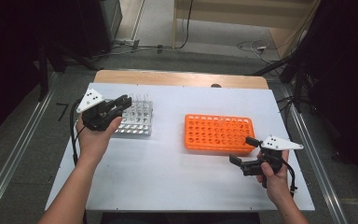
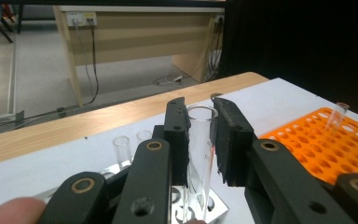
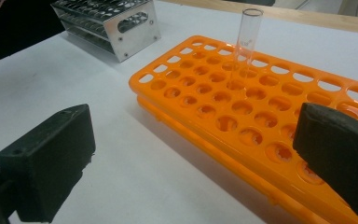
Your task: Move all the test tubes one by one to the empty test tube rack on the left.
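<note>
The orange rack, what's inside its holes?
One clear test tube stands in the orange rack; the other visible holes look empty. The right gripper, open, covers the nearest holes.

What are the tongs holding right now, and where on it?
Left tongs clamp a clear test tube just below its open rim. Right tongs are open, holding nothing.

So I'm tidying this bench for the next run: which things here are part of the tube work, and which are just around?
In use:
- clear glass test tube, clamped in the left gripper
- silver metal tube rack
- orange plastic tube rack, with one clear tube standing in it
- right gripper, open

Just around:
- loose cables on the floor
- wooden desk beyond the table
</note>
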